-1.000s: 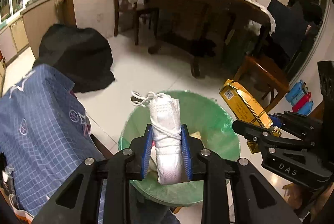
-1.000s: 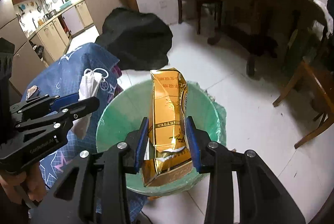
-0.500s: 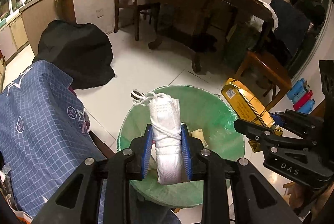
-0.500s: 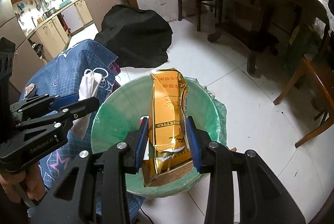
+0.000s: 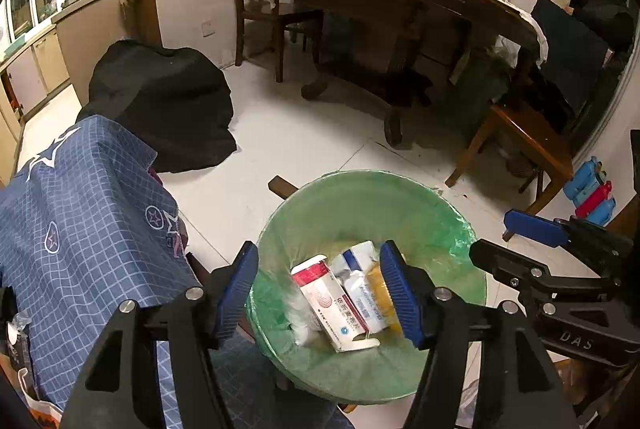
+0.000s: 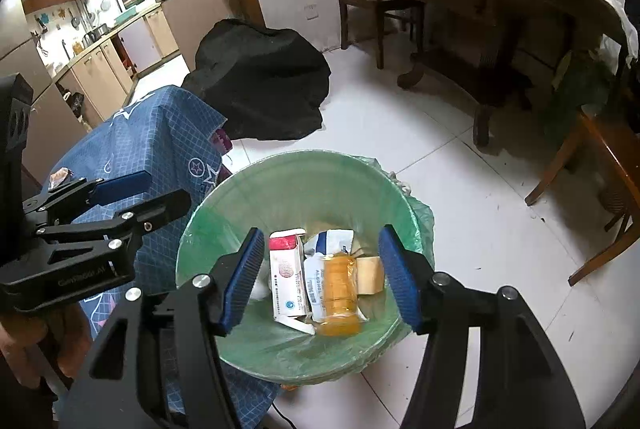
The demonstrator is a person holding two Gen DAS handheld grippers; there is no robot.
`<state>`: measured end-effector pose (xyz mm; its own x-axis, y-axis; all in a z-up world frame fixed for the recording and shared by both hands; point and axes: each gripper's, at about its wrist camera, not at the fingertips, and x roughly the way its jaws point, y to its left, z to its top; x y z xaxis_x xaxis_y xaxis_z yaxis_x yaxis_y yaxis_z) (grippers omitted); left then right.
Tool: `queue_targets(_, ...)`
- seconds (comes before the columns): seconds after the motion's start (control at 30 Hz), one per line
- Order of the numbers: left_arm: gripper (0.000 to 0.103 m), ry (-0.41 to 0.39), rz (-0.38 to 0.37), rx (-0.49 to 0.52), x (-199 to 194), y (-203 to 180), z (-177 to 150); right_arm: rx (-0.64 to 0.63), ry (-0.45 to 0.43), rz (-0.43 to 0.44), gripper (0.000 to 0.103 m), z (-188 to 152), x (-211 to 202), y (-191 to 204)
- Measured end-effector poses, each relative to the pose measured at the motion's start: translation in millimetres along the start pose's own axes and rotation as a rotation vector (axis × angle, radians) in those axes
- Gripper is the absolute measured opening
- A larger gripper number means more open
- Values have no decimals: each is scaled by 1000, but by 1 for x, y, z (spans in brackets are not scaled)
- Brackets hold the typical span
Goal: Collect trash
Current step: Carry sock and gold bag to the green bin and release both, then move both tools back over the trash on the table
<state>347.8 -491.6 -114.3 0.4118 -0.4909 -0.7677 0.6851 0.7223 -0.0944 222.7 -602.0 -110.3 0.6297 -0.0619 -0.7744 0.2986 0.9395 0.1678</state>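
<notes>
We hold both tongs over the green-lined trash bin (image 5: 448, 213), and both pairs of jaws are opening with nothing between the blue pads. Our left gripper (image 5: 320, 289) hangs above the near half of the bin, released. Our right gripper (image 6: 322, 273) does the same from the other side, and from the left camera we see it at the right edge with "DAS" stamped on its black body. On the left tongs, seen from the right camera, there is pale lettering along the frame, too blurred for us to read.

Down inside the liner, straight below the open jaws, lies the trash. A white carton with a red end (image 6: 286, 269) rests with its long axis running away from us, red end farthest and an open flap nearest; it carries a round red emblem, a small blue logo and a line of characters we cannot make out. Just right of it sits a white-and-blue packet (image 6: 316, 279) printed "ALCOHOL", the rest too small to read, lying along the same direction. On top of that packet lies a gold, glossy pack (image 6: 340, 293), lengthwise toward us, with a tan box corner (image 6: 370, 275) touching its right side. A bit of white fluff (image 6: 262, 287) shows beside the left pad.

Left of the tongs a blue checked cloth (image 5: 80, 229) with star prints drapes beside the bin.
</notes>
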Motion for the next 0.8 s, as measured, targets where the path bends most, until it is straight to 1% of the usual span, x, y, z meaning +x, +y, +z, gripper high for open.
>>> queue_targets(0.33,64,-9,8,2,-6,1,-2,0,-10,-3,57,-1,-7,-1)
queue_targets(0.4,64,-11,16,13,-12,3,-5,-6,-26,-5,57,-3,-13,0)
queue_targets(0.47,64,-35,27,34,-30,15,-14,-28,-80,12,57,-8,-30,9)
queue_targets(0.53,64,-59,30,34,-49,32,-24,-71,-148,56,63,-16,-51,29)
queue_targets(0.57,64,-76,39,27,-64,47,-32,-88,-168,72,65,-19,-57,36)
queue_targets(0.6,64,-91,54,17,-77,61,-38,-113,-195,106,68,-24,-65,50)
queue_targets(0.7,65,-129,99,-5,-120,109,-64,-153,-219,205,72,-33,-76,84)
queue_targets(0.8,65,-137,144,-61,-162,167,-96,-201,-225,291,74,-40,-79,122)
